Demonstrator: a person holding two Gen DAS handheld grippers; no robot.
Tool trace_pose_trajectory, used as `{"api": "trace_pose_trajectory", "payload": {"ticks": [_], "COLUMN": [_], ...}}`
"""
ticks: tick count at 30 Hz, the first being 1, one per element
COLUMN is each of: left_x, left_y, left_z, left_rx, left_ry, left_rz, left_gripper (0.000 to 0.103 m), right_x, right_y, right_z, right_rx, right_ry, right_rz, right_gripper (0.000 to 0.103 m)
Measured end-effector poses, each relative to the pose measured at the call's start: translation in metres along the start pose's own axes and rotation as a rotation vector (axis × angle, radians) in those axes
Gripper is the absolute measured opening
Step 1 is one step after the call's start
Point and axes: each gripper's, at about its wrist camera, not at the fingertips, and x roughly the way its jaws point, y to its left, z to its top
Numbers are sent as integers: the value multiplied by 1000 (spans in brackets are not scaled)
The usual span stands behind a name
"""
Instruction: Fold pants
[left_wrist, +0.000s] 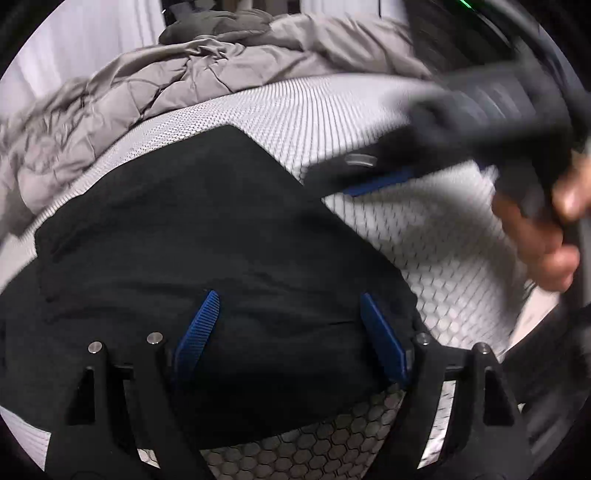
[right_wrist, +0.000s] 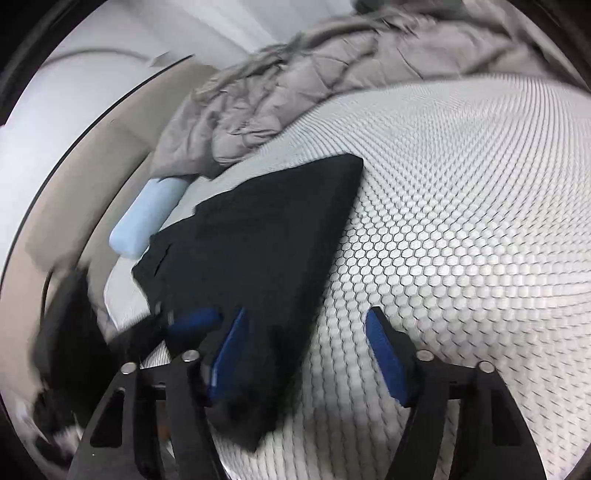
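Observation:
The black pants (left_wrist: 192, 236) lie folded flat on a white honeycomb-patterned mattress (left_wrist: 424, 229). My left gripper (left_wrist: 291, 321) hovers over their near part, its blue fingers (left_wrist: 201, 325) spread wide with only cloth below them. In the right wrist view the pants (right_wrist: 258, 240) form a dark wedge. My right gripper (right_wrist: 306, 343) is open at their near right edge, left finger over the cloth, right finger over bare mattress. A blurred blue pad (right_wrist: 192, 325) of the left gripper shows at the left. A hand (left_wrist: 535, 236) holds the blurred right gripper (left_wrist: 369, 177).
A crumpled grey quilted duvet (left_wrist: 129, 99) is bunched along the far side of the mattress. A light blue roll (right_wrist: 147, 218) lies beside the pants at the left, next to a beige bed frame (right_wrist: 92, 177) and a white wall.

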Motion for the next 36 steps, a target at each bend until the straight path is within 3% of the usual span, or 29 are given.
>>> {"api": "trace_pose_trajectory", "payload": {"ticks": [2, 3, 4, 7, 14, 18, 21, 23, 27, 31, 32, 34, 36], "left_x": [1, 2, 1, -2, -8, -14, -19, -27, -64, -86, -87, -86, -84], "left_y": [-5, -3, 1, 7, 6, 7, 14, 24, 62, 107, 116, 135, 148], "left_z": [-4, -4, -6, -14, -26, -33, -35, -34, -37, -44, -47, -52, -58], "left_rx": [-6, -19, -37, -49, -51, -48, -59, -84, -166, -266, -293, -341, -376], "left_ry": [17, 26, 33, 40, 37, 38, 33, 34, -51, -124, -126, -120, -105], "left_rz": [-6, -25, -46, -73, -95, -102, -113, -135, -157, -71, -52, -25, 2], "left_gripper": [77, 77, 77, 77, 78, 82, 85, 85, 85, 88, 88, 88, 88], "right_x": [30, 41, 49, 67, 85, 94, 88, 68, 35, 45, 50, 61, 62], "right_y": [7, 11, 15, 14, -7, -24, -37, -40, -34, -30, -27, -16, -12], "right_z": [4, 6, 9, 33, 103, 131, 139, 135, 104, 69, 67, 65, 69], "right_rx": [-6, -33, -55, -29, 16, 42, 114, 146, 188, 199, 176, 111, 89], "right_ry": [82, 106, 111, 105, -30, -90, -65, -62, -83, 43, 67, 61, 37], "right_rz": [18, -5, -38, -61, -195, -259, -232, -216, -57, 55, 58, 42, -3], "right_gripper": [63, 54, 44, 36, 30, 35, 47, 48, 57, 57, 55, 24, 16]}}
